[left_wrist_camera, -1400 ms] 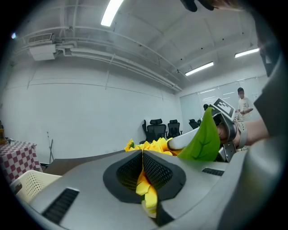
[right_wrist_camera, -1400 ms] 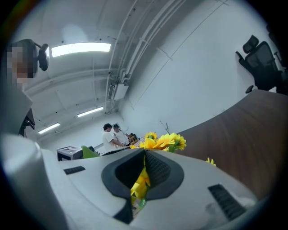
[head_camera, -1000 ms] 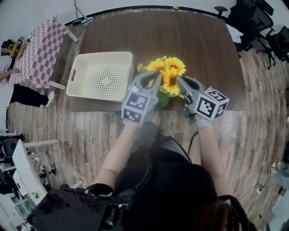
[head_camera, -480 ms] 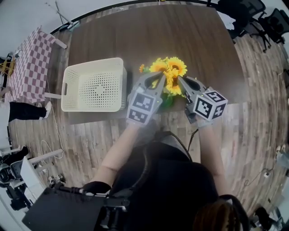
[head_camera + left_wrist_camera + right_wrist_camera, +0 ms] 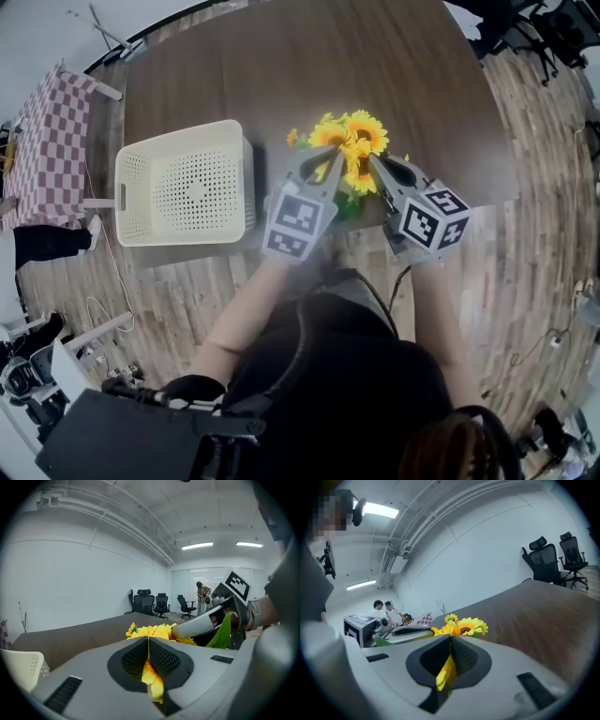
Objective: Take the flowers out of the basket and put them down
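Pinching flowers (image 5: 361,136): L tongs (image 5: 149,640), R tongs (image 5: 451,641); basket (image 5: 183,127) nearby.

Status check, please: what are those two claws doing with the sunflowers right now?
Both clamped on the flowers: left gripper, right gripper. Flowers out of the basket, over the table. Nothing in the way.

The sunflowers (image 5: 349,148) are a small bunch of yellow heads with green leaves beneath, held over the near edge of the dark brown bench (image 5: 375,66). Yellow petals are pinched between the closed jaws of the left gripper (image 5: 328,161) and of the right gripper (image 5: 375,164). The basket (image 5: 183,131) — cream plastic, perforated, upright — stands on the bench to their left, apart from them.
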Motion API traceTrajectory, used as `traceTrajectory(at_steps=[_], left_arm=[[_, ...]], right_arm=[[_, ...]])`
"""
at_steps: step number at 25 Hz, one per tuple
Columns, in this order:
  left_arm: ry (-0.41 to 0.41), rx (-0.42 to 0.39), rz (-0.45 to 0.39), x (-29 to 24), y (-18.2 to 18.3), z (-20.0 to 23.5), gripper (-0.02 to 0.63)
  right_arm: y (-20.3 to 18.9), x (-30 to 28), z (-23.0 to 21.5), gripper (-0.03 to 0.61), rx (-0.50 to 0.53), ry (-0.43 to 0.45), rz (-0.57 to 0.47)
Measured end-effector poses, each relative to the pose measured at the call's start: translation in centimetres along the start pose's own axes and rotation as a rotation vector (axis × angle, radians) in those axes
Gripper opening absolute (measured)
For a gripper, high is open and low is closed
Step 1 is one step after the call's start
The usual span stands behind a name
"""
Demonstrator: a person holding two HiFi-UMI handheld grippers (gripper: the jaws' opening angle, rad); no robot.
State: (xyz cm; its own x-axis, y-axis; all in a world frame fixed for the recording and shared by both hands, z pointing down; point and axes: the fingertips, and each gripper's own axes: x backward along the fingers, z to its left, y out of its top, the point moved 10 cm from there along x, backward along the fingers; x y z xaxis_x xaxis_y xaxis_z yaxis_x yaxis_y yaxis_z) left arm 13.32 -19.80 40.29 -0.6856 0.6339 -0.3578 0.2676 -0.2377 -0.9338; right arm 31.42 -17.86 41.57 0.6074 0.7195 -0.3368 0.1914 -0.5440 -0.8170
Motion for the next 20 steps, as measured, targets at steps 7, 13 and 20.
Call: traceTrajectory(at_steps=[7, 13, 20], left_arm=[[-0.012, -0.007, 0.004, -0.7, -0.4, 0.5, 0.006], [-0.006, -0.003, -0.004, -1.1, -0.8, 0.6, 0.007], [0.004, 0.000, -0.003, -1.1, -1.2, 0.9, 0.008]], right_arm=[[-0.5, -0.3, 0.2, 0.003, 0.023, -0.044, -0.005], [-0.9, -0.5, 0.1, 0.003, 0.036, -0.057, -0.011], [-1.5, -0.6, 0.3, 0.003, 0.015, -0.054, -0.011]])
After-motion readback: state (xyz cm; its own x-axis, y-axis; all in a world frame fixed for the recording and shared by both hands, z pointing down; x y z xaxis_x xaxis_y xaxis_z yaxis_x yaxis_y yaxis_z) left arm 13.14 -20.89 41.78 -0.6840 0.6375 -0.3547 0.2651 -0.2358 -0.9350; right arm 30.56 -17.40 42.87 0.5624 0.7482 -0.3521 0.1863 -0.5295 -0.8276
